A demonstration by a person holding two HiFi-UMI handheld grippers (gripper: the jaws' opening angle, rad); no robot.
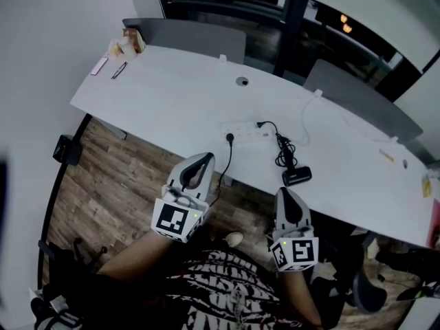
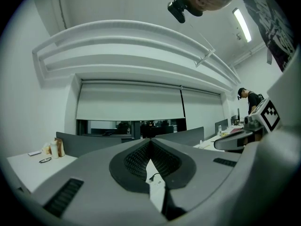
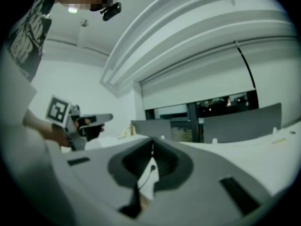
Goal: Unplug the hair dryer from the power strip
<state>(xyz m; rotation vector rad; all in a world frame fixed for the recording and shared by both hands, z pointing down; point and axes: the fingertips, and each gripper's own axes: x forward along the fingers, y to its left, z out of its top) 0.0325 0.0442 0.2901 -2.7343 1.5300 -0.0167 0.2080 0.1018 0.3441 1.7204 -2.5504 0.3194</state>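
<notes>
The white desk (image 1: 172,95) is long and curved, and the power strip (image 1: 246,133) lies on it near the front edge, about in the middle. The hair dryer (image 1: 297,177) is a small black body just to the right of the strip, close to the front edge of the desk. Its black cord (image 1: 283,150) is bunched beside it and goes up to a plug (image 1: 261,124) that sits at the right end of the strip. A second black plug (image 1: 229,138) is at the left front of the strip, and its cable (image 1: 224,170) hangs down over the desk edge. The left tool (image 1: 205,159) is in front of the desk, near this hanging cable but touching nothing. In the left gripper view its 2 jaws are pressed together at the tips with nothing between them. The right tool (image 1: 285,193) is below the hair dryer in the head view, apart from it and from the desk. In the right gripper view its 2 jaws are also pressed together and hold nothing. Both tools point toward the desk, almost level. At the far left corner of the desk are a small brown bag (image 1: 135,41), a flat pink thing (image 1: 100,65) and a thin dark thing (image 1: 119,70). Grey partition panels (image 1: 199,36) stand along the back of the desk, and the floor (image 1: 117,184) under it is wood.
</notes>
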